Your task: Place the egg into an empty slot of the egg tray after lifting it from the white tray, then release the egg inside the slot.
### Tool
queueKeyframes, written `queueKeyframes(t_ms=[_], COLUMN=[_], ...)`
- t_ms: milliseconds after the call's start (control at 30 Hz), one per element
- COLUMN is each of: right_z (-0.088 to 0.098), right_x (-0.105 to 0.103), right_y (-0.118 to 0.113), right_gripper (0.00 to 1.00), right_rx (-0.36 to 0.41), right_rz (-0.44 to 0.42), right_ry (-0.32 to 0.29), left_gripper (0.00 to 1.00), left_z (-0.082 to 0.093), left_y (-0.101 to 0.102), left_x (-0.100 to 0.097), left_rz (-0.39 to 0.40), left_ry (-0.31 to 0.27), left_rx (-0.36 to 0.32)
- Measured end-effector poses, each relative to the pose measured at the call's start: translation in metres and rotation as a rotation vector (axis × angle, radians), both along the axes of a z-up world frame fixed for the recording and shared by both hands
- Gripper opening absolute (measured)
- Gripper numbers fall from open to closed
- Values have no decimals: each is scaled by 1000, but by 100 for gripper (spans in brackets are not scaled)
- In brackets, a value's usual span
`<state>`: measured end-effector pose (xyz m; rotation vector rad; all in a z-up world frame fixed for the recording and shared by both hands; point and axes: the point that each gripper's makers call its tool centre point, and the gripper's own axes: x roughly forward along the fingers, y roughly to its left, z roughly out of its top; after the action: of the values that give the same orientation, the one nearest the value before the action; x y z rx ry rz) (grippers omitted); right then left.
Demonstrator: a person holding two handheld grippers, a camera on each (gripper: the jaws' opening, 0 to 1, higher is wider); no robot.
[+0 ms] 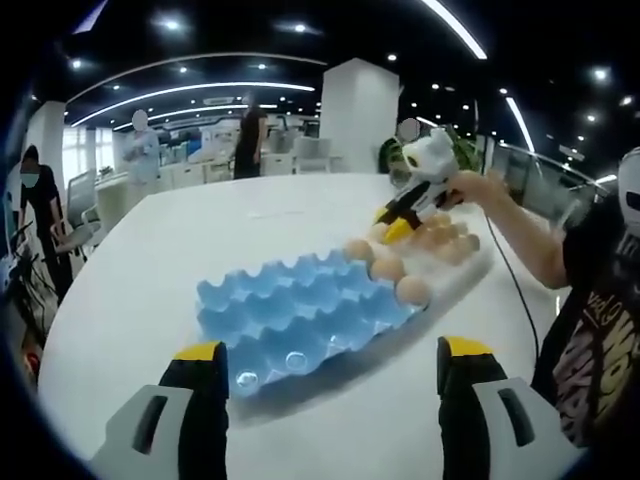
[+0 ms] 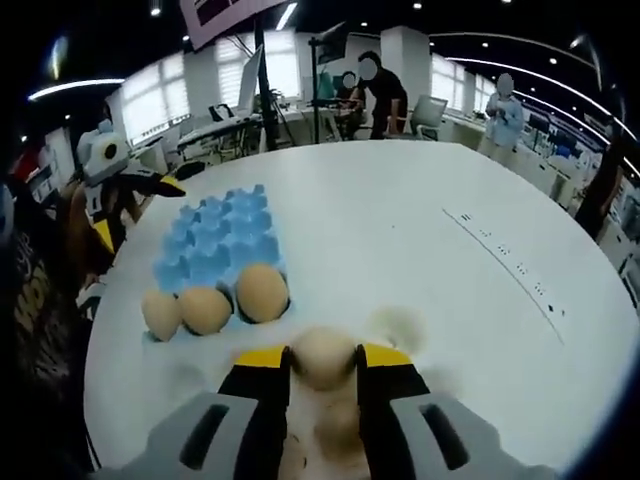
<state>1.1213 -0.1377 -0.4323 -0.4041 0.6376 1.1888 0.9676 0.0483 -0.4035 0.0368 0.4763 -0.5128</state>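
Now right gripper (image 2: pixel 322 360) clamps a smooth oval egg (image 2: pixel 322 357) near the dimpled blue egg tray (image 2: pixel 215 240).

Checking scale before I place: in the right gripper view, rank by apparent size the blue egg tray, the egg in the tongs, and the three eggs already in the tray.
1. blue egg tray
2. egg in the tongs, though nearest the camera
3. three tray eggs: rightmost looks biggest, nearness may explain it.
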Motion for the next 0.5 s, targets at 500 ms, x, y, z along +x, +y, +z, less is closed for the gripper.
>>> queueKeyframes(t_ms=[500], right_z=[6], right_x=[5], right_y=[1], right_gripper=[27], right_rx=[75], right_rz=[-68], right_ry=[51], left_gripper=[87], left_z=[3], left_y=[7], left_x=[-2], left_rz=[17], left_ry=[-5], left_rx=[3])
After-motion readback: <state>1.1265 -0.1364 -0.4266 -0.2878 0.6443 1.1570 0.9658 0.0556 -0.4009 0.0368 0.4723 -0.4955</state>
